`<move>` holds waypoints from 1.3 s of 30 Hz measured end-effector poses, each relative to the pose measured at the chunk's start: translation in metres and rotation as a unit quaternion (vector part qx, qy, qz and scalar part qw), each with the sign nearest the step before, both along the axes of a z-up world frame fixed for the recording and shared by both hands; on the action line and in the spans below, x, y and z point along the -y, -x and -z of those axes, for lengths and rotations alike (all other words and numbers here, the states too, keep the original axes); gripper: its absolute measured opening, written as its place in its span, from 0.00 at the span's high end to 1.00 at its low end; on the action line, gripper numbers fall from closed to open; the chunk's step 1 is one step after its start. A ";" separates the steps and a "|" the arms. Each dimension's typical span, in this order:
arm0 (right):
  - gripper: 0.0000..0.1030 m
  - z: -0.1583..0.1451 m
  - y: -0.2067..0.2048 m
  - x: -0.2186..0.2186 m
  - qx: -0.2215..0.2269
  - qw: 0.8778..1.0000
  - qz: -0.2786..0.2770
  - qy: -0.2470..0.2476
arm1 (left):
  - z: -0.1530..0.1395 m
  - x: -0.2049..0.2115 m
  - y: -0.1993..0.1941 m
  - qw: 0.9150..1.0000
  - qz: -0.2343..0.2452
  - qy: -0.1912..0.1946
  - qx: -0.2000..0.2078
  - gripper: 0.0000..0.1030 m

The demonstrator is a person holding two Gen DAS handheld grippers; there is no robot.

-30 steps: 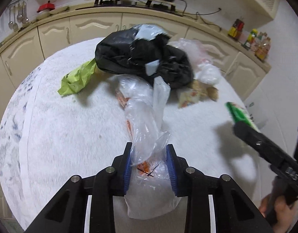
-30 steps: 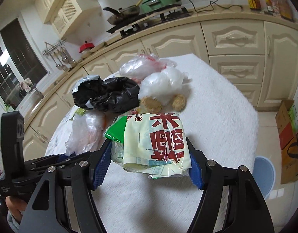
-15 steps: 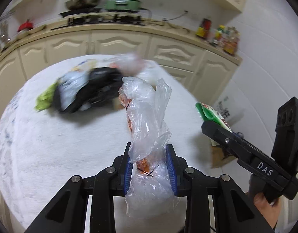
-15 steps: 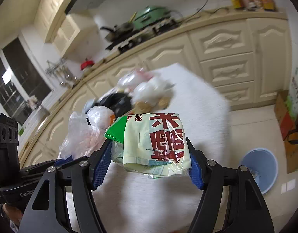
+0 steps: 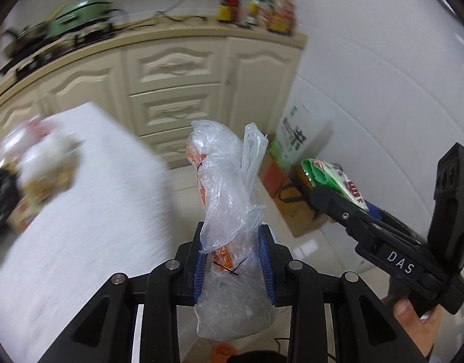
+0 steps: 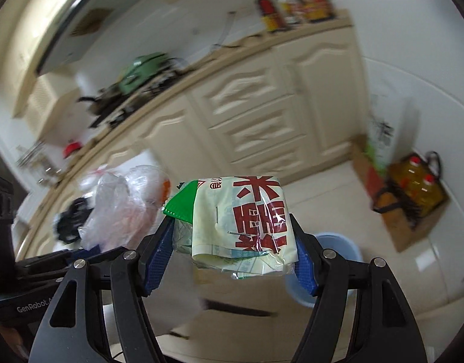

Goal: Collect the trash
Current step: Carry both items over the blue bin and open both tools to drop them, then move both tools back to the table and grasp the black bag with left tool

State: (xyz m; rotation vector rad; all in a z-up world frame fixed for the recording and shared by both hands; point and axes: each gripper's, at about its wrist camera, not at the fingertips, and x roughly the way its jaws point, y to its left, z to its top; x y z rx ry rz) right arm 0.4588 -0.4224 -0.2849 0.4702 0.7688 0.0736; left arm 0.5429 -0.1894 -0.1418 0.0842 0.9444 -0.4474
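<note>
A crumpled clear plastic bag point(image 5: 228, 211) stands upright; a folded pale red-lettered packet point(image 6: 247, 220) lies flat.

Bare floor point(image 6: 398, 272) open ahead, blue bin point(image 6: 337, 242) below, boxes point(image 6: 413, 211) against wall, table point(image 5: 80, 227) left.

both wrist views face cabinets point(image 5: 177, 69)

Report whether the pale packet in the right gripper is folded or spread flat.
Folded: the pale packet in the right gripper is doubled over, with its red print wrapping around the bend.
</note>
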 end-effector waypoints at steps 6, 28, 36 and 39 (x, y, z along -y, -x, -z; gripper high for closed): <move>0.31 0.045 -0.008 0.057 -0.037 0.998 0.053 -0.005 | 0.050 0.061 -0.063 0.998 0.037 -0.028 -0.049 0.73; 0.30 0.170 -0.043 0.084 -0.149 0.987 0.063 -0.022 | 0.109 0.131 -0.099 0.994 -0.028 -0.103 -0.017 0.34; 0.30 0.160 -0.063 0.076 -0.140 0.988 0.058 -0.012 | 0.081 0.122 -0.064 0.994 -0.056 -0.093 0.002 0.32; 0.29 0.140 -0.055 0.071 -0.129 0.990 0.058 -0.007 | 0.062 0.111 -0.046 0.995 -0.061 -0.083 0.014 0.32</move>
